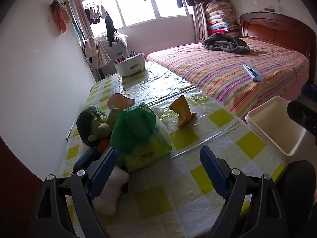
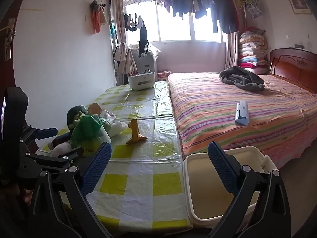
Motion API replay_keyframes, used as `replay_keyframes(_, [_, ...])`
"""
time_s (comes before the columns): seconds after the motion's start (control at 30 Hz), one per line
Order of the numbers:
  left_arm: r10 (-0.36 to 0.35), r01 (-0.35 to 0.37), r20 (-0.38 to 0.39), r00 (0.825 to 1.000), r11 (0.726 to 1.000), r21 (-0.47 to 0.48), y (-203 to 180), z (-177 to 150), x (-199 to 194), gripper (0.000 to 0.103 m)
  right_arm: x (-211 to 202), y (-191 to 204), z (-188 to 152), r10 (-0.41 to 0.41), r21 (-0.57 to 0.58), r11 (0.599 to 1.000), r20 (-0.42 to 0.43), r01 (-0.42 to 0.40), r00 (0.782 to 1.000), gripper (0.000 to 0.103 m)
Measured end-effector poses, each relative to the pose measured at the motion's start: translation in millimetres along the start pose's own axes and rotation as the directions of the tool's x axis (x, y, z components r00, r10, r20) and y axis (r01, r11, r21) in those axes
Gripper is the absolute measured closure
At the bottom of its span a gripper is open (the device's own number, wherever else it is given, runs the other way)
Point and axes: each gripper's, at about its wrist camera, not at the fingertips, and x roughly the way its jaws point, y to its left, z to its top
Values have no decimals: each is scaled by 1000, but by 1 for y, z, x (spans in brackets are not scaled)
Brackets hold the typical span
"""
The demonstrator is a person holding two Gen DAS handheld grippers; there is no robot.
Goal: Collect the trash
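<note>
Yellow wrapper (image 1: 183,112) on table (image 1: 208,170), beyond open left tongs (image 1: 158,168)

Yellow-checked tablecloth (image 2: 138,180), striped bedspread (image 2: 227,119), cream bin (image 2: 190,202).

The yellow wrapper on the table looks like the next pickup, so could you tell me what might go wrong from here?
1. The yellow wrapper stands propped on a glossy plastic tablecloth; closing fingers may tip it or slide it away.
2. The white bin sits beside the table edge, under the open right gripper; a bump could shift it.
3. The open left gripper is close to the green bag and stuffed toy, and could snag them.
</note>
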Motion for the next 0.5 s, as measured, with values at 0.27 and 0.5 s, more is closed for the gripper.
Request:
replay_keyframes(0.27, [-3, 3, -9, 1000, 1000, 14, -3, -1, 4, 20, 5, 2, -1, 9, -6, 1000, -9, -9, 1000, 6])
replay_keyframes(0.5, [-5, 5, -17, 1000, 1000, 13, -4, -2, 7, 20, 4, -6, -8, 17, 11, 1000, -2, -17, 1000, 6])
